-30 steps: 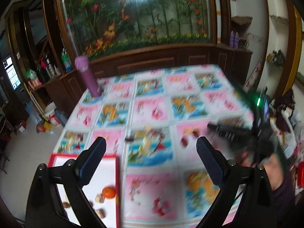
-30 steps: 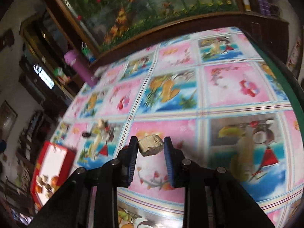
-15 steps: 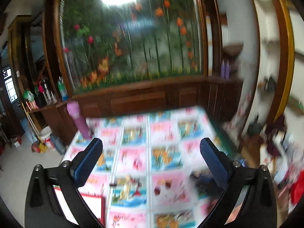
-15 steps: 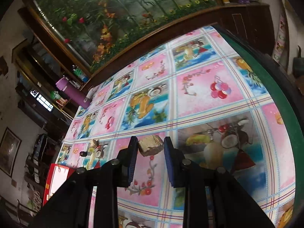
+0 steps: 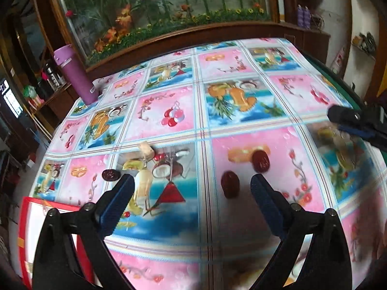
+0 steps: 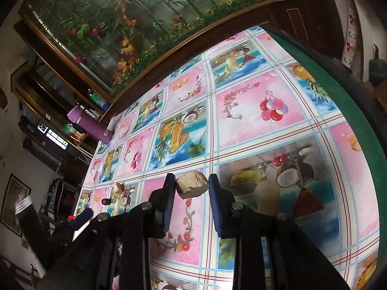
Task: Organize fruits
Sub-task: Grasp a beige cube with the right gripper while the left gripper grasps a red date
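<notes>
My left gripper (image 5: 191,183) is open and empty, low over the patterned tablecloth. Two red dates lie just ahead of its right finger: one (image 5: 230,184) close in, one (image 5: 260,161) a little farther. A dark date (image 5: 110,175) lies by the left finger, and a tan chunk (image 5: 147,148) sits beyond it. My right gripper (image 6: 191,186) is shut on a tan-brown chunk (image 6: 192,187), held above the cloth. It also shows at the right edge of the left wrist view (image 5: 353,123). The red-rimmed white tray (image 5: 26,220) is at the lower left.
A purple bottle (image 5: 75,75) stands at the table's far left corner. A wooden cabinet with a flower display (image 5: 169,12) runs behind the table. The table's green right edge (image 6: 338,77) drops off to the room. The left gripper shows at the lower left of the right wrist view (image 6: 79,217).
My left gripper swung up, then came down over the two red dates. My right gripper kept hold of the tan chunk and moved right across the cloth.
</notes>
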`<move>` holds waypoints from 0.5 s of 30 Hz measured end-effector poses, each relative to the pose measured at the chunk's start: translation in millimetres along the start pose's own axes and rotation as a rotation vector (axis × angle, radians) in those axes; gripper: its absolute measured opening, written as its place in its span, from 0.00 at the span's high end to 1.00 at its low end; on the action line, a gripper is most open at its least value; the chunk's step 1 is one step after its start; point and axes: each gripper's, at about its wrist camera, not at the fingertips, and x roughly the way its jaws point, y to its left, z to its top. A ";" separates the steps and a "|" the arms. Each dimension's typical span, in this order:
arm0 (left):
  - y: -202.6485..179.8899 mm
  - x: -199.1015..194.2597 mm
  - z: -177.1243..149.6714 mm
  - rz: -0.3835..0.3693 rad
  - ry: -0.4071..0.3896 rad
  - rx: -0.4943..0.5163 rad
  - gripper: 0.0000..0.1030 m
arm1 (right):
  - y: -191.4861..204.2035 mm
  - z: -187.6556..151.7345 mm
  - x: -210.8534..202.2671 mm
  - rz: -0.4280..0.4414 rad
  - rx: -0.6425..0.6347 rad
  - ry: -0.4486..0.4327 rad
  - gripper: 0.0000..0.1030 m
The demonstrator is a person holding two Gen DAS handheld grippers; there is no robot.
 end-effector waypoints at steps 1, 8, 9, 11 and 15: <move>0.9 2.0 -0.1 -0.018 -0.001 -0.010 0.06 | 0.7 -0.4 1.0 -0.001 -0.003 0.003 0.74; -8.8 25.8 -7.4 -0.044 0.043 0.011 0.18 | 6.8 -3.2 4.1 -0.009 -0.031 0.011 0.74; -7.6 30.6 -7.8 -0.052 0.057 0.000 0.23 | 6.5 -3.3 4.9 -0.011 -0.031 0.012 0.74; -5.9 35.3 -9.3 -0.073 0.065 -0.012 0.29 | 5.4 -3.6 6.0 -0.015 -0.029 0.016 0.74; -7.3 36.6 -9.3 -0.113 0.040 -0.021 0.41 | 5.3 -4.3 8.9 -0.021 -0.030 0.025 0.74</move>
